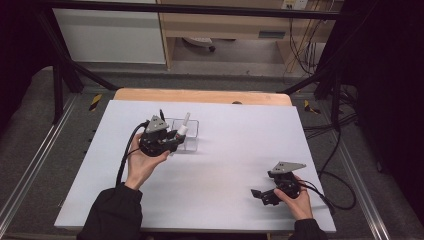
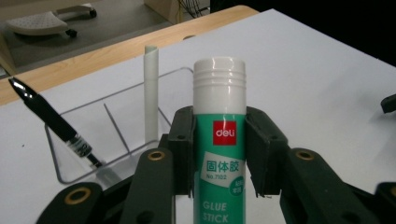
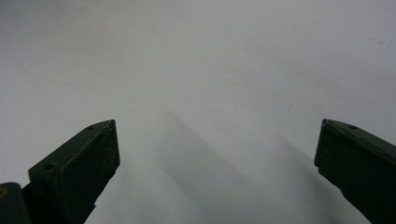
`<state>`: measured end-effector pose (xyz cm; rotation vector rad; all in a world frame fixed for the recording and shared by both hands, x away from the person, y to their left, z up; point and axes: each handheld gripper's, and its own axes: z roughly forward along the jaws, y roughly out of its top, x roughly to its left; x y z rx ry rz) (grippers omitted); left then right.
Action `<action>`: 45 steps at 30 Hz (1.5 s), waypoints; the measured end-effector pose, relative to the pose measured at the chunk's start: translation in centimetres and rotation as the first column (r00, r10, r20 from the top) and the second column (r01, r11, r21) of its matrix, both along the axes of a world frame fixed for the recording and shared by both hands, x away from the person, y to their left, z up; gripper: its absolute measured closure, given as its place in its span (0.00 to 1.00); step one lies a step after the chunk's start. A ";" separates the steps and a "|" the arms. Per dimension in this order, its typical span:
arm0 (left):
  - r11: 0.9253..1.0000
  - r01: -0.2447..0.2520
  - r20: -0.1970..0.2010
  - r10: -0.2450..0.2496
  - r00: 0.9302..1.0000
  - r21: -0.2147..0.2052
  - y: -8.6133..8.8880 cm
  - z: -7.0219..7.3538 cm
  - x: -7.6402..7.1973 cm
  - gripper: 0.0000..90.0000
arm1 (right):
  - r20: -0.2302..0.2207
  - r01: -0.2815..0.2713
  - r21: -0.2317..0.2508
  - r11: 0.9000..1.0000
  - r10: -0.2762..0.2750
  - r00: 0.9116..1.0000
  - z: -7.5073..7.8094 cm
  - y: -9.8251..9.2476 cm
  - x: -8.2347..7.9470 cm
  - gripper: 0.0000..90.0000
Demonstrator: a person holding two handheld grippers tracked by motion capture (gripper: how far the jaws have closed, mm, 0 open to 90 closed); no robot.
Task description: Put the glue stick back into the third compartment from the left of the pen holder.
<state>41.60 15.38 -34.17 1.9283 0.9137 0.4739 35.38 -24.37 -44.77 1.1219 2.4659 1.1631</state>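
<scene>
Black pen [image 2: 51, 123] leaning in the left end of the clear plastic organizer tray [image 2: 116, 100], tip down against the near wall; white tube [image 2: 151, 93] standing upright just right of it, inside the tray. Left gripper [image 1: 172, 140] held at the tray's near-left edge, jaws closed on a Deli glue stick [image 2: 219, 135], green label facing the camera, white cap up and clear of the jaws. Stick upright, gripped at mid-body, squarely between both pads.

Step in hand, as judged: placing the glue stick into the tray. To do well: keep stick vertical, carry forward over the near wall, pick a free compartment right of the white tube so neither tube nor pen gets knocked. Lower until base rests on tray floor before easing the grip; released high, stick likely to topple. Light tray may slide if nudged by the jaws, so approach from above, not from the side.

White surface [image 1: 240, 165] bare toward the middle. Right gripper [image 1: 262, 196] resting low near the front right of the surface, well apart from the tray, jaws wide, nothing between them.
</scene>
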 end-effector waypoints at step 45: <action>0.997 -0.048 0.089 0.054 0.995 -0.066 -4.7 -1.0 6.4 0.72 | -0.007 -0.005 0.003 1.000 0.005 1.000 0.0 0.1 0.0 0.01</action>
